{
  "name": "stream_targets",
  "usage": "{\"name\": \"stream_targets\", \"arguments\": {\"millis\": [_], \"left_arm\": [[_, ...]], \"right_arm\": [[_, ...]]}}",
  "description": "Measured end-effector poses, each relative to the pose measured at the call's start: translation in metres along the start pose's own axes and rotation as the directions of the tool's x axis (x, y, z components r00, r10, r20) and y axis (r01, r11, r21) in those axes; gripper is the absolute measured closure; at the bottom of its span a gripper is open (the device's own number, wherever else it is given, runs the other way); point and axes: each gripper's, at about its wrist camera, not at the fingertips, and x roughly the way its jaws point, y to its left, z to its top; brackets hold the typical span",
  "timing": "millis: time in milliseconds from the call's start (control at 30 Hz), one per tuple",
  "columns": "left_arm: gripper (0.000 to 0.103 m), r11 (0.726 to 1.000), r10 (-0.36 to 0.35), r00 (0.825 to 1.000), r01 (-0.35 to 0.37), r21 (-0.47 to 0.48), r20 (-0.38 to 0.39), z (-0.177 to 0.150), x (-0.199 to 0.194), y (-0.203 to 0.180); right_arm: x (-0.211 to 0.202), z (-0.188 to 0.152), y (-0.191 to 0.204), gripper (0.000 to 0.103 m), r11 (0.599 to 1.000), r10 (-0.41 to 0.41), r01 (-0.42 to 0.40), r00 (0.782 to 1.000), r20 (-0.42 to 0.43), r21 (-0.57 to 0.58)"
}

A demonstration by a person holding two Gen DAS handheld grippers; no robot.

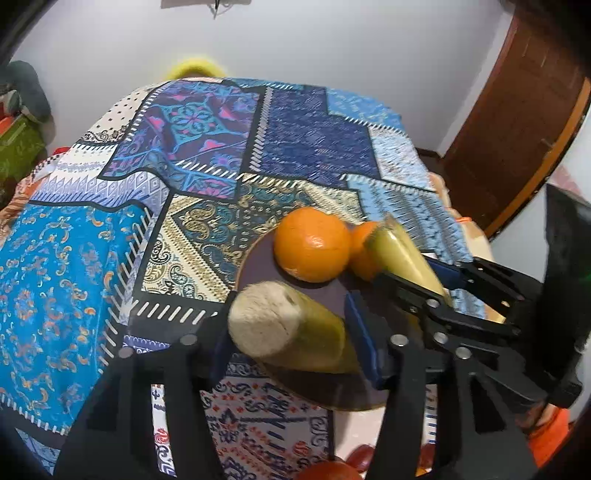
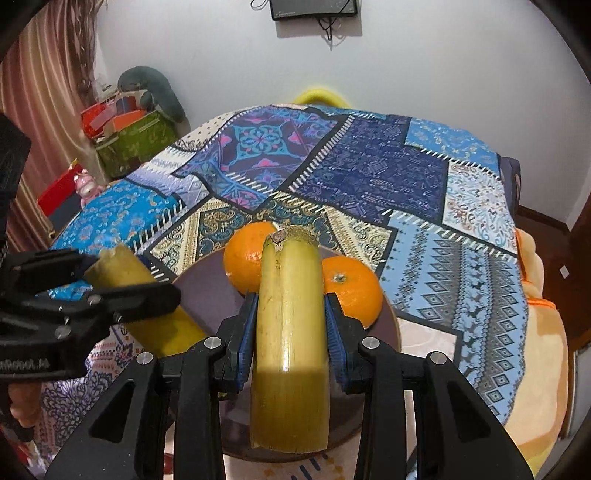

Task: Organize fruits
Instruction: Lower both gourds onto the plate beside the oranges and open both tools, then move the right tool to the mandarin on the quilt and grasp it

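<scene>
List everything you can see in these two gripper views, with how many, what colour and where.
oranges: two, orange, on the plate's far part, second one to the right.
sugarcane pieces: two, yellow-green, one in the left gripper, one in the right gripper, both over the plate.
plate: one, dark with a tan rim, on the near part of the cloth.
patchwork cloth: one, blue, purple and cream, covering the table.
green box: one, off the table's far left.
wall-mounted device: one, black, on the white wall.
door: one, brown, right.
left gripper: black, blue pads, shut.
right gripper: black, blue pads, shut.
</scene>
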Motion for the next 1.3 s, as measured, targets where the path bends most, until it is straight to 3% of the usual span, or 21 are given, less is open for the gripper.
{"name": "stream_targets", "arguments": {"millis": [467,600,700,933,1300], "left_arm": [[0.027,1.0,0.029,0.999,-0.029,0.005,-0.027,-0.002,0.016,-0.001],[0.026,1.0,0.007,0.997,-0.007,0.003,-0.077,-0.008,0.022,-0.002],[0.026,0.999,0.034,0.998,-0.031,0.043,-0.056,-0.013,0.015,-0.009],[0.026,0.994,0.068,0.998,-0.068,0.086,-0.002,-0.02,-0.018,-0.02],[0.026,0.991,0.107,0.983,-0.118,0.063,0.152,-0.037,-0.113,-0.026]], "right_arm": [[0.011,-0.004,-0.005,0.07,1.0,0.02,-0.019,0.999,-0.043,0.025],[0.004,-0.006,-0.007,0.07,0.999,0.018,-0.017,0.999,-0.04,0.029],[-0.004,-0.009,-0.007,0.07,0.999,0.01,-0.009,0.999,-0.032,0.033],[-0.038,-0.012,-0.004,0.07,0.999,-0.025,0.025,1.0,0.012,0.028],[-0.111,-0.022,0.015,0.069,0.998,-0.066,0.064,0.992,0.107,0.028]]}}
